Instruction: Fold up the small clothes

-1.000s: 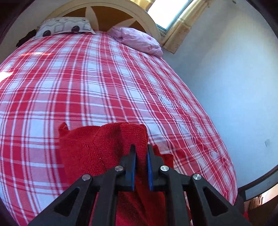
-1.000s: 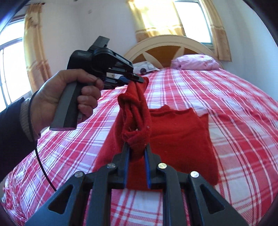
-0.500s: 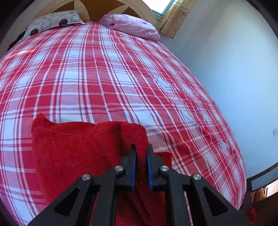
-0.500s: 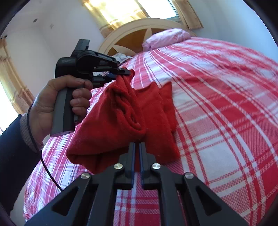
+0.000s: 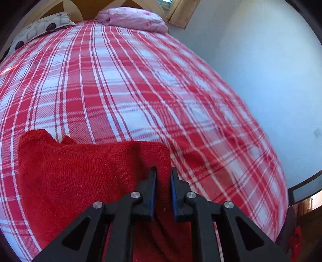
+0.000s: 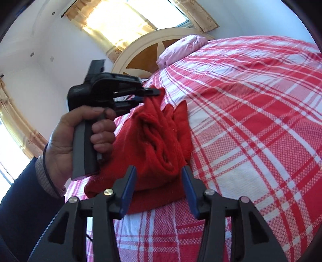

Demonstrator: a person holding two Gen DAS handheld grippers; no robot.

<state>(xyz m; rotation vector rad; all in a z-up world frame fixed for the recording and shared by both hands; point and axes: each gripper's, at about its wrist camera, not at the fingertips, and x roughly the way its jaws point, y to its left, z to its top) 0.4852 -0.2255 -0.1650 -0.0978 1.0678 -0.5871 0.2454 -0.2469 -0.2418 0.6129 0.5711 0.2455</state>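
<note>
Down comes the fold: a second ago the red knit sweater (image 6: 161, 141) hung bunched in the air between both tongs, and now most of it lies on the plaid bed (image 6: 251, 121), doubled over itself. The right tongs (image 6: 159, 181) were pinched tight on the lower bunch; now their jaws are opening wide, pads clear on both sides, with the rumpled edge sitting loose in the gap and nothing gripped. Over on the other side, the left tongs (image 5: 162, 179) are only just starting to part. In the left wrist view a ridge of red knit runs between the blue pads and seems to touch them, so I'd call that corner held, if lightly. From the right wrist view you can see the person's left hand (image 6: 76, 141) on the grip, with the sweater's far corner hanging from those tips.

How will this handle? Soft, light and floppy, by the look of it: a chunky knit that slumps into rolls the moment it's let go, and grippy rather than slick. I'd say edges and corners are the places to take hold, through both layers, since a pinch in the middle would only raise a tent.

Containers? None in sight. Two pillows (image 5: 132, 18) lie up by the headboard (image 6: 140, 52), well apart from the sweater.
</note>
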